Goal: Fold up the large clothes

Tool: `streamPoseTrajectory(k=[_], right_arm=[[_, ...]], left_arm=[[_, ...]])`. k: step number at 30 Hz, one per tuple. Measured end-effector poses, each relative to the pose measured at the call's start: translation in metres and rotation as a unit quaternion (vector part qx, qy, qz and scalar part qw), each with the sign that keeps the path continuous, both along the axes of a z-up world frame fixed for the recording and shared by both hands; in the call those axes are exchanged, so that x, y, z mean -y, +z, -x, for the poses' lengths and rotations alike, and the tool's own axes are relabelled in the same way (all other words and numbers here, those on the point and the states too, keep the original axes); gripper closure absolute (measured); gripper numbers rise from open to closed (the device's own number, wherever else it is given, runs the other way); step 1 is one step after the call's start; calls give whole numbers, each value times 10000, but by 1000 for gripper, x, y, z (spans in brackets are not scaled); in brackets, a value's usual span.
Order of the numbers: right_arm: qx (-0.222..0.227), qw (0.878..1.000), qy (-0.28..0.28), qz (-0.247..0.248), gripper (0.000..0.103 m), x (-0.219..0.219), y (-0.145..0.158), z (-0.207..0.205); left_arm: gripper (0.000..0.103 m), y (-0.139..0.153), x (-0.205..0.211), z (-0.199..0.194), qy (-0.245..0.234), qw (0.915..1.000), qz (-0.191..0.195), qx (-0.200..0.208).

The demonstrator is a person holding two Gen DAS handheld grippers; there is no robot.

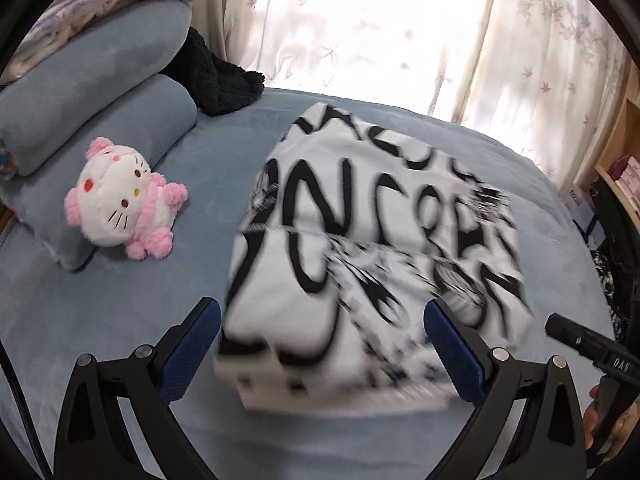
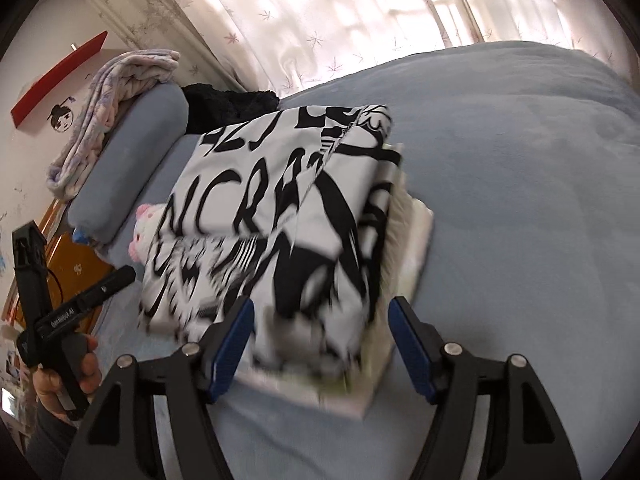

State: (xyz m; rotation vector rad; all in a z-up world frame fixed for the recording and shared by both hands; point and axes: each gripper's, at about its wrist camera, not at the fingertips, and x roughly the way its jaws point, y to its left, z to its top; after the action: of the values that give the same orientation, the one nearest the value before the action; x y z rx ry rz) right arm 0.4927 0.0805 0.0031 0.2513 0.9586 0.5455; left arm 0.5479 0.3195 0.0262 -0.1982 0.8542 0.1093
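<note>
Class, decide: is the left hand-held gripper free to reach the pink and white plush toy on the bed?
Probably yes. The left hand-held gripper is open and empty, and only bare blue bedsheet lies between it and the plush toy.

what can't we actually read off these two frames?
- Near end of the folded printed garment: motion-blurred in both wrist views; lettering unreadable there.
- Pale folded stack under it: mostly covered by the garment; what it is cannot be told.
- Plush toy: clear in left view, mostly hidden behind the garment in right.
- Shelf: cut off by the edge.
</note>
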Motion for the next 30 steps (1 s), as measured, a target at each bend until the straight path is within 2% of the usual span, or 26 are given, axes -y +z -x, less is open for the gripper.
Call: streamPoseTrajectory(k=[6, 11, 15, 21, 25, 30], right_arm=[[60, 9999, 93, 56, 33, 41, 39, 77], [194, 9997, 108, 109, 33, 74, 70, 138], [290, 9994, 73, 146, 33, 98, 86, 185], [388, 9991, 22, 166, 33, 131, 92, 246], [466, 9985, -134, 245, 33, 149, 87, 282], [563, 9971, -316, 394, 33, 166, 71, 320]], left_arm=[[2, 47, 50, 68, -41, 9996, 107, 248], [2, 86, 92, 134, -27, 9976, 397, 563], [2, 103, 132, 184, -218, 9971, 261, 674], [2, 105, 185, 250, -460, 9962, 67, 733], [1, 92, 220, 289, -516, 9953, -299, 758], [2, 69, 253, 326, -658, 9928, -553, 833]])
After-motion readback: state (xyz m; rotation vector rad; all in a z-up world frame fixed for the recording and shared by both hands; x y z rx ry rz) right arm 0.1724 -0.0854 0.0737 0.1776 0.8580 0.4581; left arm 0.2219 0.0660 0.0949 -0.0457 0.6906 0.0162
